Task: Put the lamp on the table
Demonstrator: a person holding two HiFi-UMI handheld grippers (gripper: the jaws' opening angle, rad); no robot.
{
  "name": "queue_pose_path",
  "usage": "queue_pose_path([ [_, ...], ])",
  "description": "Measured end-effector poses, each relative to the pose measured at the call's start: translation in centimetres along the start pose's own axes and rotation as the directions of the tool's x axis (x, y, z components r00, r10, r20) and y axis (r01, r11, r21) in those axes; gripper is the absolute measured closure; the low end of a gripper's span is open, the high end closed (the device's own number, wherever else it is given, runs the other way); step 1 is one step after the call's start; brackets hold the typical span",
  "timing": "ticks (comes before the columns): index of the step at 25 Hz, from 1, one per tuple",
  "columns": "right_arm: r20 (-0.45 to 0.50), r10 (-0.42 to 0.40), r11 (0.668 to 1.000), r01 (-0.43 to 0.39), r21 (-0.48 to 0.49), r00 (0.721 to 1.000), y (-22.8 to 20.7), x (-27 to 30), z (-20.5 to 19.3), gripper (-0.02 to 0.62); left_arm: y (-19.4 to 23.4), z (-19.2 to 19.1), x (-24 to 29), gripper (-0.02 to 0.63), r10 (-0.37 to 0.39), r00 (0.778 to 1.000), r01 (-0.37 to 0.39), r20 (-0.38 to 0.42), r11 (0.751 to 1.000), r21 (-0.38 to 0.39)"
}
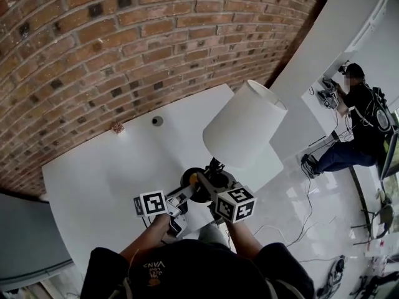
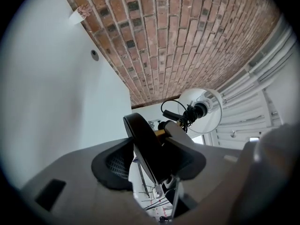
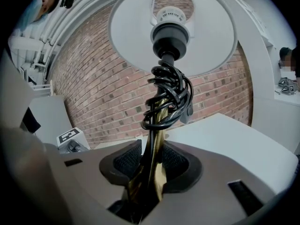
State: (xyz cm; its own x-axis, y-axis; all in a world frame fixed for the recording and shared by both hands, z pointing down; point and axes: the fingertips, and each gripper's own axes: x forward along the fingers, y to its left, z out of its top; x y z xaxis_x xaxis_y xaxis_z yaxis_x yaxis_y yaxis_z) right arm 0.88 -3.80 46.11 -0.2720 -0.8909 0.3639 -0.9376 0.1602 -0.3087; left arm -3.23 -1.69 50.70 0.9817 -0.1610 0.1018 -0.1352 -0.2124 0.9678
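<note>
The lamp (image 1: 244,124) is held tilted in the air just above the near edge of the white table (image 1: 106,173), its black base (image 2: 140,135) clamped by the left gripper (image 2: 150,161) and its brass stem (image 3: 155,139) by the right gripper (image 3: 151,164), not yet set down.

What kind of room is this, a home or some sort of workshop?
Probably an indoor workspace or lab rather than a home: a plain white table, loose cables trailing over the glossy floor, and another person busy at a side counter.
</note>
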Motion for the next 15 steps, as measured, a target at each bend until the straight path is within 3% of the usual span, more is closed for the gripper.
queue_pose_path([
  [4, -0.031, 0.06, 0.998, -0.061, -0.029, 0.998, -1.1, 2.6, 0.8, 0.465, 1.0, 2.2, 1.2, 0.403, 0.012, 0.998, -0.012, 0.055, 1.0, -0.013],
  [7, -0.066, 0.134, 0.989, -0.138, -0.061, 0.989, -2.2, 4.5, 1.6, 0.465, 1.4, 3.8, 2.5, 0.403, 0.028, 0.989, -0.023, 0.145, 0.999, -0.032],
  [12, -0.137, 0.248, 0.957, -0.264, -0.12, 0.959, -4.2, 6.2, 3.4, 0.465, 1.2, 5.5, 5.2, 0.403, 0.058, 0.959, -0.043, 0.279, 0.997, -0.06],
  [15, -0.169, 0.312, 0.929, -0.337, -0.151, 0.935, -5.3, 7.7, 4.5, 0.465, 1.2, 7.0, 6.5, 0.403, 0.07, 0.93, -0.051, 0.362, 0.997, -0.062],
])
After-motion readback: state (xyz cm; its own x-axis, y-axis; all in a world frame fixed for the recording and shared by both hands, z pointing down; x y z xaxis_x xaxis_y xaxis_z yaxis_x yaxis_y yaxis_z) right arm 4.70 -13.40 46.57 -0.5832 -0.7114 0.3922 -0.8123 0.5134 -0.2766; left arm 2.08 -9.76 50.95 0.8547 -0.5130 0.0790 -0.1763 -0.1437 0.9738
